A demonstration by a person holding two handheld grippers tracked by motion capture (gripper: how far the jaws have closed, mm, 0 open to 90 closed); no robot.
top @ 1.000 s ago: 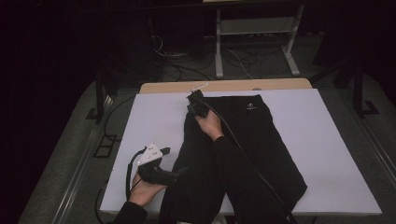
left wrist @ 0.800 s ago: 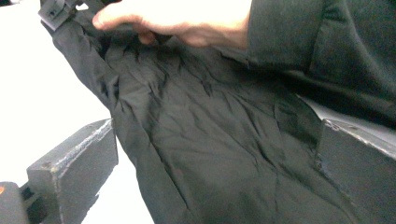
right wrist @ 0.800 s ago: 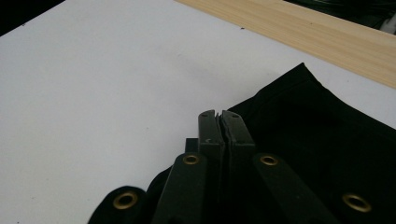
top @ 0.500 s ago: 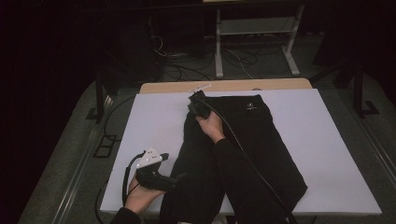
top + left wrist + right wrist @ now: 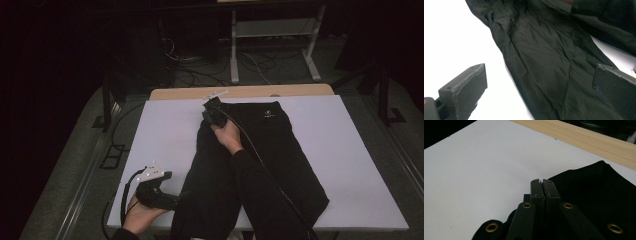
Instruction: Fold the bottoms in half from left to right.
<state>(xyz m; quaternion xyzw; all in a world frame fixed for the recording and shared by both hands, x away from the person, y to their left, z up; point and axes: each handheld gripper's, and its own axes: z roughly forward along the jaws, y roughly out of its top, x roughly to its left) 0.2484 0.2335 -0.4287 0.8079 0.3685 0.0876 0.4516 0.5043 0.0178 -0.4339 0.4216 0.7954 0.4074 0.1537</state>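
A black garment (image 5: 280, 165) lies spread on the white table top (image 5: 165, 135), running from the far edge toward the near edge. My right gripper (image 5: 209, 106) rests at its far left corner; in the right gripper view the jaws (image 5: 541, 181) are shut, with black cloth (image 5: 594, 190) under and beside them and none visible between the tips. My left gripper (image 5: 175, 200) is held low at the near left, pointing at the garment's left edge. In the left gripper view it (image 5: 540, 72) stands open, with the wrinkled cloth (image 5: 544, 62) lying beyond and between the jaws, untouched.
A wooden strip (image 5: 240, 92) borders the table's far side. Behind it stand a metal frame (image 5: 272, 30) and loose cables on the dark floor. The person's dark sleeve (image 5: 260, 190) crosses over the garment. Bare white table lies to the left and right.
The left hand and its gripper have shifted toward the near edge of the table and turned to point at the garment. The right gripper has stayed in place.
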